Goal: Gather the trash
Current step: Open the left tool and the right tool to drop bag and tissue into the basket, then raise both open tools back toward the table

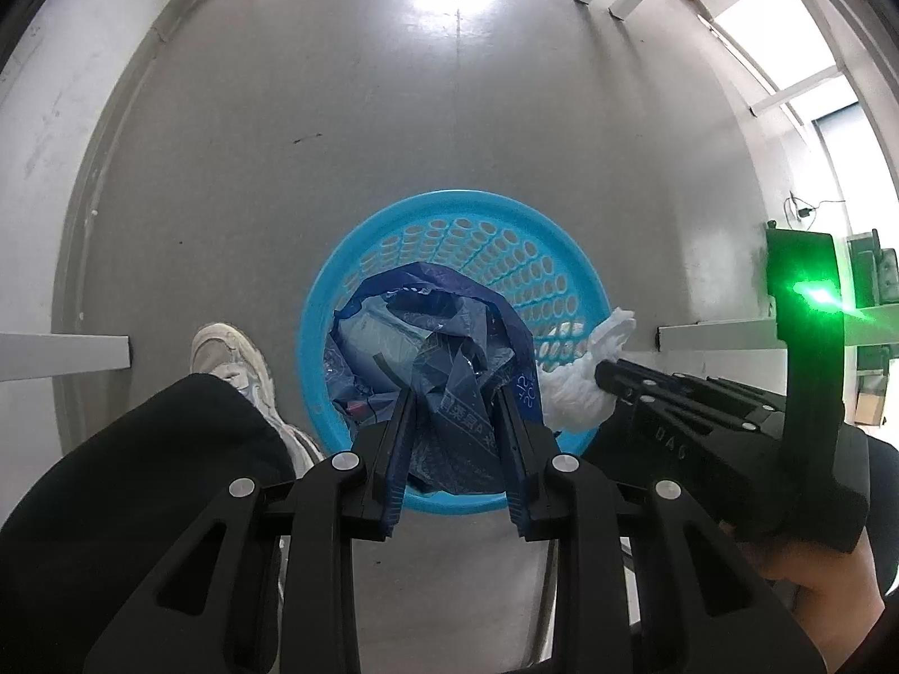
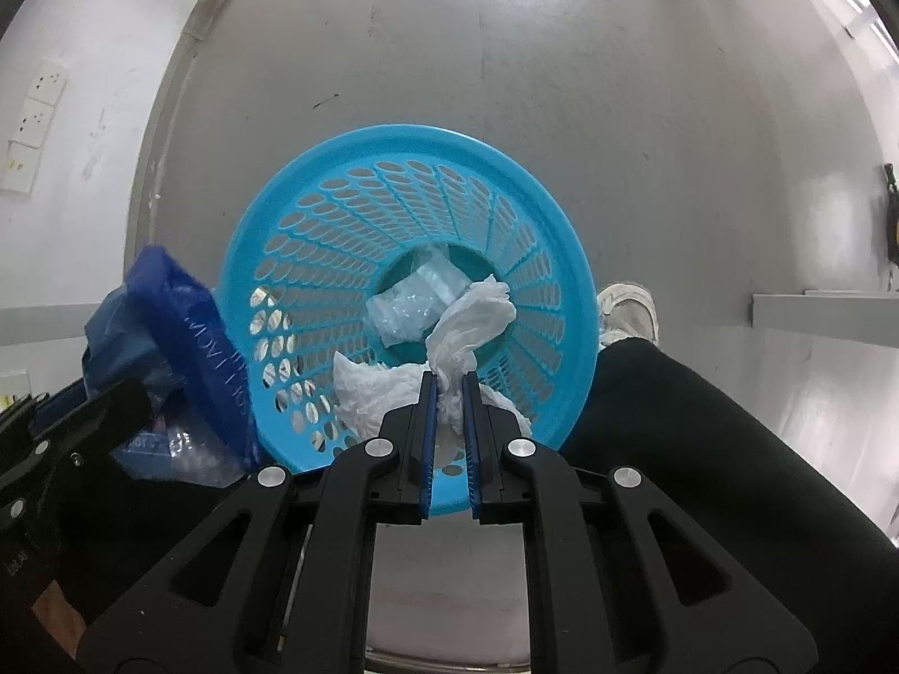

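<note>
Left wrist view: we see the left hand-held gripper [image 1: 455,399] clamped on a blue plastic bag [image 1: 432,348] above the blue basket [image 1: 562,247] on the floor; a shoe [image 1: 236,359] stands beside the basket.

Right wrist view: the right hand-held gripper [image 2: 448,387] pinches crumpled white tissue [image 2: 472,320] over the basket's mouth; a clear wrapper [image 2: 410,303] lies at its bottom.

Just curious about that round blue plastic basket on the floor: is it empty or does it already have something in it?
Not empty. A clear crumpled plastic wrapper lies at the bottom of the round blue plastic basket.

floor [image 1: 393,84] grey | sneaker [image 1: 225,354] white | wall sockets [image 2: 33,112]
</note>
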A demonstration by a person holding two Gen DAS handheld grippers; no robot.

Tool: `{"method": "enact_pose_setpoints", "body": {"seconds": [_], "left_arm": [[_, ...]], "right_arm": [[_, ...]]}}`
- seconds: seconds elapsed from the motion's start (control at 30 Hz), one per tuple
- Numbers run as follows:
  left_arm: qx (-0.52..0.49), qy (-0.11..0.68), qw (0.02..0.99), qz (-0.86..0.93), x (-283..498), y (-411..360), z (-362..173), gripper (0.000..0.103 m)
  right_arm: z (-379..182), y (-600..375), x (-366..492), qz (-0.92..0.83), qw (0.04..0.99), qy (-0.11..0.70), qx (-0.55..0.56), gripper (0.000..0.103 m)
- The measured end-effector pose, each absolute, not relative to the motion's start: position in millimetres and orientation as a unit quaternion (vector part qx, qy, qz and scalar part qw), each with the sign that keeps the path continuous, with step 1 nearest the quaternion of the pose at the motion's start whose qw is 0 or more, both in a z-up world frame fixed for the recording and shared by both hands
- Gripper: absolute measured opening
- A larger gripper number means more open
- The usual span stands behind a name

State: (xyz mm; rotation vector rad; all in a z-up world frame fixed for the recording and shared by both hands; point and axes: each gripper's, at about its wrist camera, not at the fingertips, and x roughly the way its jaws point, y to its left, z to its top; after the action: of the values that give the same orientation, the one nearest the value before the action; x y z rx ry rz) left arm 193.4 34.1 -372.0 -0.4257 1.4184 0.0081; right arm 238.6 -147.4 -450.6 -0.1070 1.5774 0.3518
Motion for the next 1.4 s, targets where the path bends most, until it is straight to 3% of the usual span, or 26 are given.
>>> {"method": "enact_pose_setpoints", "body": {"seconds": [0.1, 0.17, 0.2, 0.23, 0.27, 0.33, 0.7, 1.4], "left_arm": [[-0.198, 0.641, 0.741, -0.002, 192, 34, -366, 0.028], [-0.203, 0.635, 0.745, -0.009, 191, 32, -363, 0.030], [-0.209, 0.633, 0.745, -0.015, 191, 32, -363, 0.040], [-0.213, 0.632, 0.745, -0.018, 191, 32, -362, 0.059], [-0.212, 0.627, 0.750, -0.017, 188, 36, -366, 0.061], [-0.204, 0.627, 0.752, -0.005, 187, 37, -367, 0.055], [-0.214, 0.614, 0.760, 0.012, 178, 44, -355, 0.055], [-0.179, 0.551, 0.815, 0.021, 117, 36, -282, 0.057]], "right_arm": [[-446, -149, 239, 0.159, 0.696, 0.699, -0.041, 0.011], [-444, -153, 238, 0.162, 0.696, 0.698, -0.032, 0.020], [-444, -154, 238, 0.164, 0.695, 0.700, -0.026, 0.037], [-443, -154, 237, 0.165, 0.695, 0.700, -0.022, 0.043], [-442, -154, 236, 0.166, 0.696, 0.698, -0.023, 0.043], [-438, -154, 234, 0.163, 0.701, 0.693, -0.031, 0.043], [-408, -157, 218, 0.161, 0.720, 0.673, -0.050, 0.043], [-296, -172, 142, 0.230, 0.786, 0.570, -0.065, 0.056]]}}
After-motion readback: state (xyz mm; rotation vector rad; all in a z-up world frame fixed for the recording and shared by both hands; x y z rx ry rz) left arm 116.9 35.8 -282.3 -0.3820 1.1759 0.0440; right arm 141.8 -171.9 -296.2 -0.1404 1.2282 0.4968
